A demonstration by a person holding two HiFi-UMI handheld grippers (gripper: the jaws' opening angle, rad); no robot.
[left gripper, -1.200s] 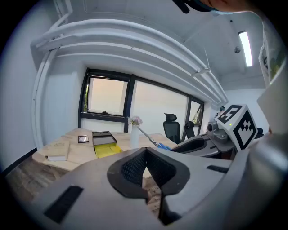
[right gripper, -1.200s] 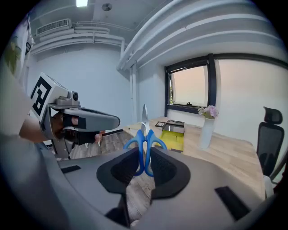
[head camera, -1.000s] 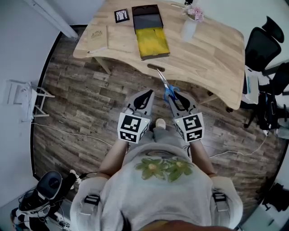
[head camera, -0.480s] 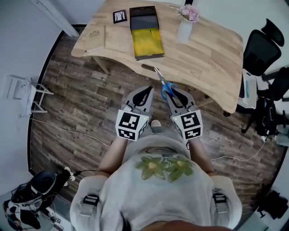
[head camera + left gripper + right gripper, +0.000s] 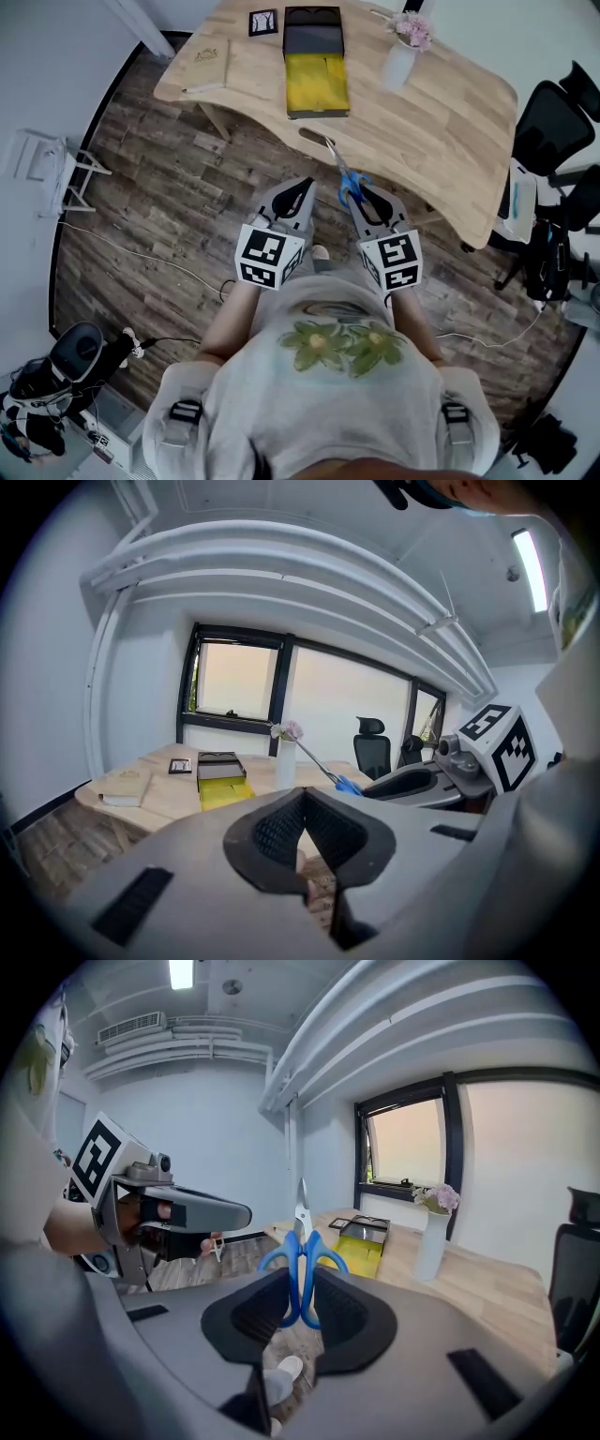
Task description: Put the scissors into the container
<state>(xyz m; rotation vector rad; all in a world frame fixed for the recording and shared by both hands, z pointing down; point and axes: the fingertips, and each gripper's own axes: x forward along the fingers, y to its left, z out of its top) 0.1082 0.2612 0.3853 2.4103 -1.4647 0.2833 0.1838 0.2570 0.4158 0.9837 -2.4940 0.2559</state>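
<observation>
Blue-handled scissors (image 5: 348,179) are clamped by the handles in my right gripper (image 5: 362,195), blades pointing out toward the table's front edge. In the right gripper view the scissors (image 5: 301,1255) stand upright between the shut jaws of the right gripper (image 5: 300,1283). My left gripper (image 5: 301,190) is beside it, shut and holding nothing; its pads meet in the left gripper view (image 5: 302,797). The container (image 5: 316,71), a black box with a yellow lining and an open black lid, lies on the wooden table (image 5: 450,112) beyond both grippers.
A white vase with pink flowers (image 5: 400,54) stands right of the container. A notebook (image 5: 207,64) and a small framed picture (image 5: 264,22) lie to its left. Black office chairs (image 5: 553,122) are at the right, and a white rack (image 5: 54,178) on the floor at left.
Both grippers stay in front of the body with the scissors still gripped. The head view has shifted a little, so the table sits slightly further right.
</observation>
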